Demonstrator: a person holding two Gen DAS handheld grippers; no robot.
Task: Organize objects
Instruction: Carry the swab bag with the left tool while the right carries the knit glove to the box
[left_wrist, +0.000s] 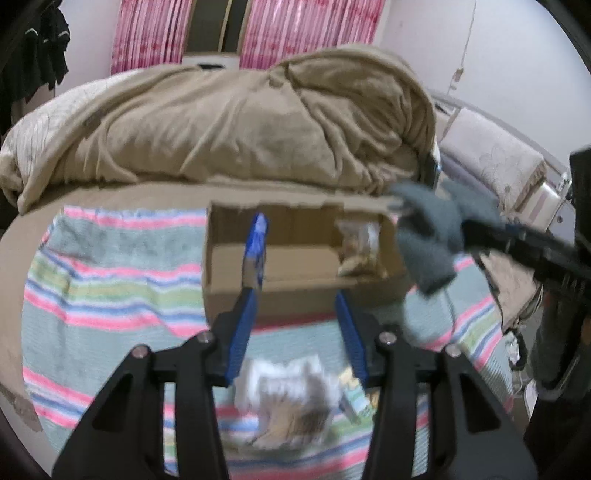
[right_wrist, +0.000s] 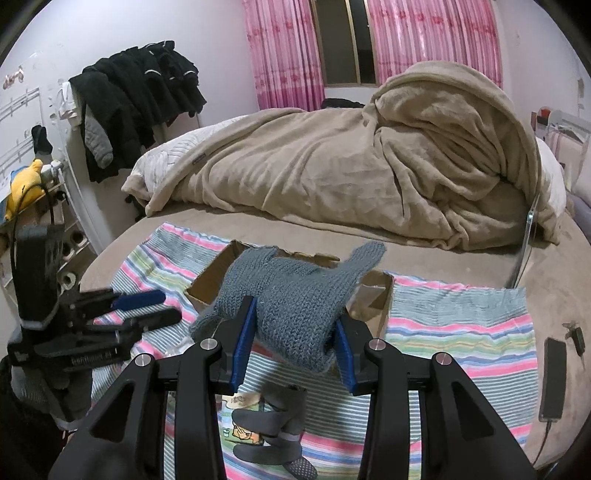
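A: On the bed (right_wrist: 554, 280), why was the cardboard box (right_wrist: 214, 280) open on the striped towel (right_wrist: 461, 325)?
B: To collect things. The right hand-held gripper (right_wrist: 293, 332) pinched the grey glove (right_wrist: 295, 295) above it; the left hand-held gripper (left_wrist: 295, 325) was spread, empty.

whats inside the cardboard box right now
In the left wrist view the cardboard box holds a clear packet at its right end; the rest of its floor looks bare. In the right wrist view the gray knit glove covers most of it.

Grey knit glove (right_wrist: 295, 306) over cardboard box (left_wrist: 295, 266)
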